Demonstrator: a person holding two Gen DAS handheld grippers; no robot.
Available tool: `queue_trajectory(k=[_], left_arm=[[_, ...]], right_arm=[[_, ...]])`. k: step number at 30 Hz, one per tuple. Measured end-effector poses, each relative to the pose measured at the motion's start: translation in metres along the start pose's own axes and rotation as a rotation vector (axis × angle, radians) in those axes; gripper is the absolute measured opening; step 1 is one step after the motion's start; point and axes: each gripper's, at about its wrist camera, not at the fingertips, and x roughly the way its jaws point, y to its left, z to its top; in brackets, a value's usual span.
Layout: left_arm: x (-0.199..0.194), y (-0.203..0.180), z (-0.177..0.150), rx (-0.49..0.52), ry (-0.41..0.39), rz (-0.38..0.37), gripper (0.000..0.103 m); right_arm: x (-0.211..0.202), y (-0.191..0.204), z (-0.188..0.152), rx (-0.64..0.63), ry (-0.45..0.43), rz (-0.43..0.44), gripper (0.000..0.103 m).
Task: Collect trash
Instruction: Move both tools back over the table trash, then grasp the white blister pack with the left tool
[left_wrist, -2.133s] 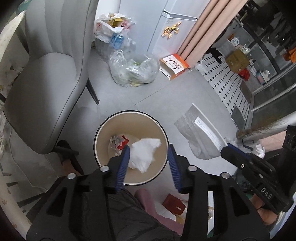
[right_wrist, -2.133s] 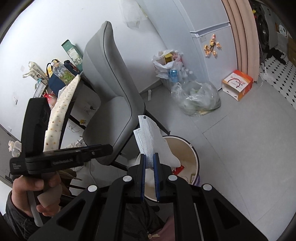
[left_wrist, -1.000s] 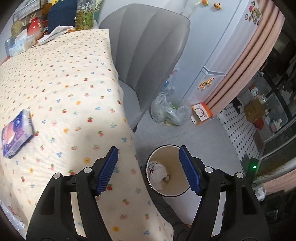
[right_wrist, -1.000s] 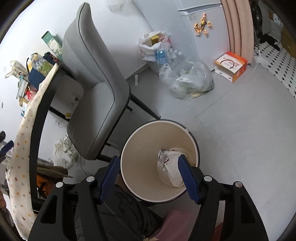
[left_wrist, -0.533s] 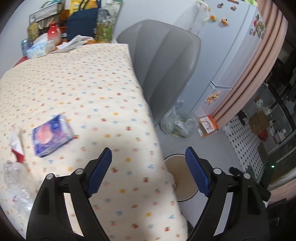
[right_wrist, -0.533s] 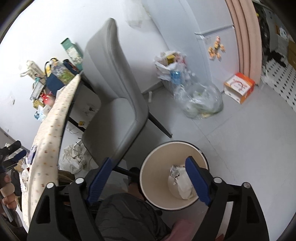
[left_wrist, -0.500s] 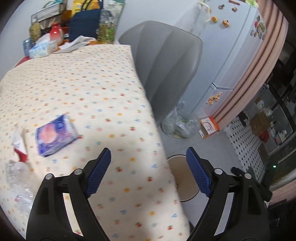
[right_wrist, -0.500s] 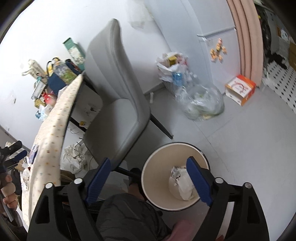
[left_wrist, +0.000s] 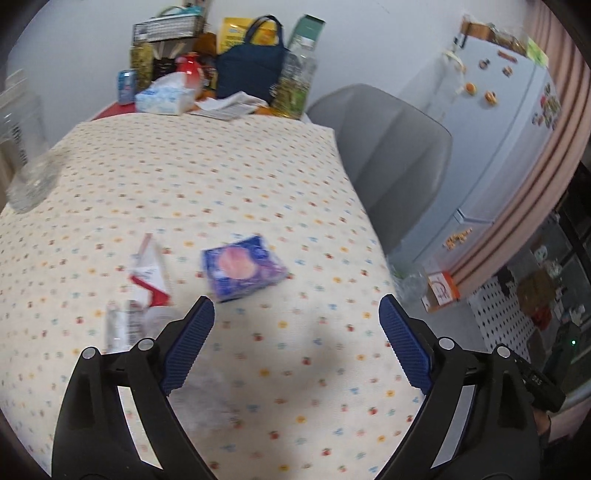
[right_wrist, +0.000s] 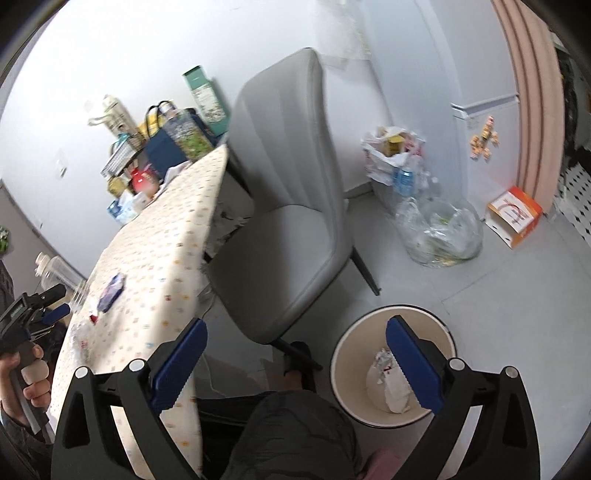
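Since the earlier frame we have swung the left gripper from the bin to the counter; both grippers' jaws have just been opening, nothing between them. The right gripper stands wide above the bin, which holds crumpled paper. Blur obscures a wrapper and clear plastic beside the blue pack. A grey chair adjoins the counter edge.

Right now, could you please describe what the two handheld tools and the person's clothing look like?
Both tools share one design: a black, angular plastic frame with silver screws, and two fingers faced with ribbed blue pads. The left tool has a pale handle in the right wrist view. The right tool looks alike. The person wears dark sleeves and dark grey trousers.
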Motion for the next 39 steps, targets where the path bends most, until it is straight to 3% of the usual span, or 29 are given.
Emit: queue_trajectory(k=[10,20,27,30,32,34,37,39], left_arm=[[-0.031,0.066,-0.002,-0.109,-0.055,0.038,0.090],[-0.004,0.084,-0.036,-0.150,0.043,0.043,0.090],[-0.007,0.096,-0.040,-0.182,0.014,0.039,0.089],[-0.009,0.108,-0.037,-0.224,-0.005,0.039,0.078],[-0.004,0.118,-0.036,-0.265,0.004,0.030,0.064],[-0.002,0.125,-0.035,-0.301,-0.003,0.009,0.061],[0.002,0.133,-0.034,-0.346,-0.002,0.011,0.042],[0.005,0.139,-0.034,-0.376,0.001,-0.007,0.040]], right_arm=[[0.008,0.081,0.002,-0.129,0.024,0.083,0.095],[0.020,0.135,-0.003,-0.215,0.061,0.131,0.095],[0.029,0.152,-0.005,-0.246,0.085,0.144,0.095],[0.032,0.157,-0.006,-0.253,0.090,0.147,0.095],[0.035,0.160,-0.007,-0.255,0.095,0.147,0.095],[0.037,0.162,-0.007,-0.258,0.099,0.148,0.095],[0.038,0.167,-0.007,-0.265,0.100,0.152,0.095],[0.038,0.170,-0.006,-0.273,0.099,0.152,0.095]])
